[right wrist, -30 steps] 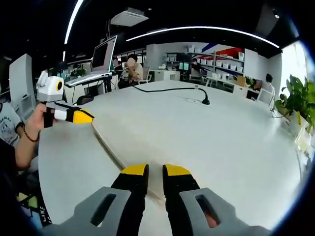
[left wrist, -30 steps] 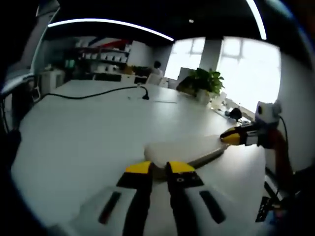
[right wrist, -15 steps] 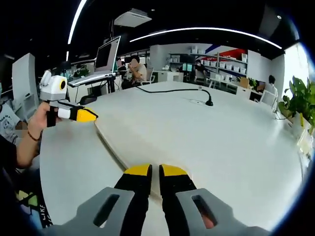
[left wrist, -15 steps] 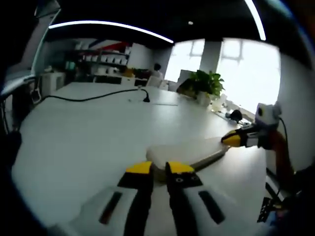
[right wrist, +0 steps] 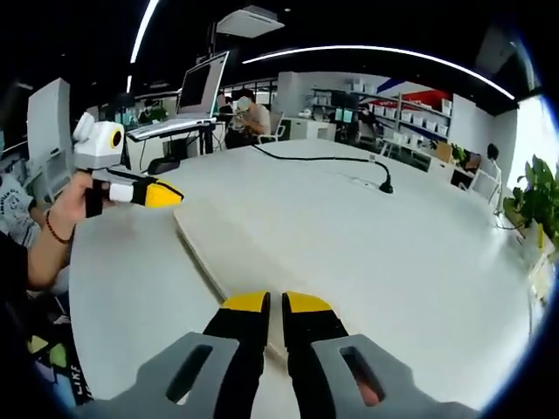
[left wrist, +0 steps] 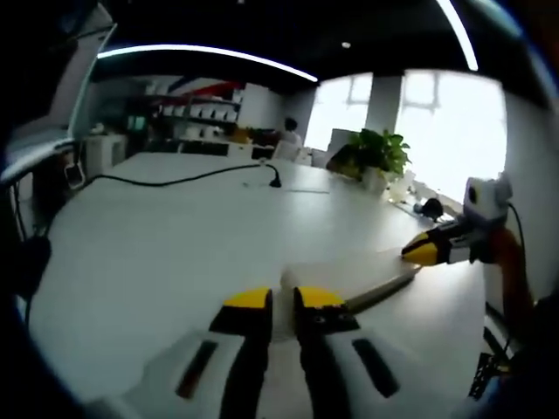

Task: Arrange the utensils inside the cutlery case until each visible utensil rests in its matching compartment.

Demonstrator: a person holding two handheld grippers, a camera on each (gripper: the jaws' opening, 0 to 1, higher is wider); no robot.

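The flat pale cutlery case lies mid-frame on the tabletop. It looks light, stiff and kinda slick, so we'd grab its thin rim. Left claw and right claw sit narrow at its edges; we can't tell if they're pinching it.

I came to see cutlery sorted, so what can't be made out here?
- Utensils and compartments: hidden, since the flat white case lies nearly edge-on in both views.
- Case's near edge: covered by the left gripper in the left gripper view, by the right gripper in the right gripper view.
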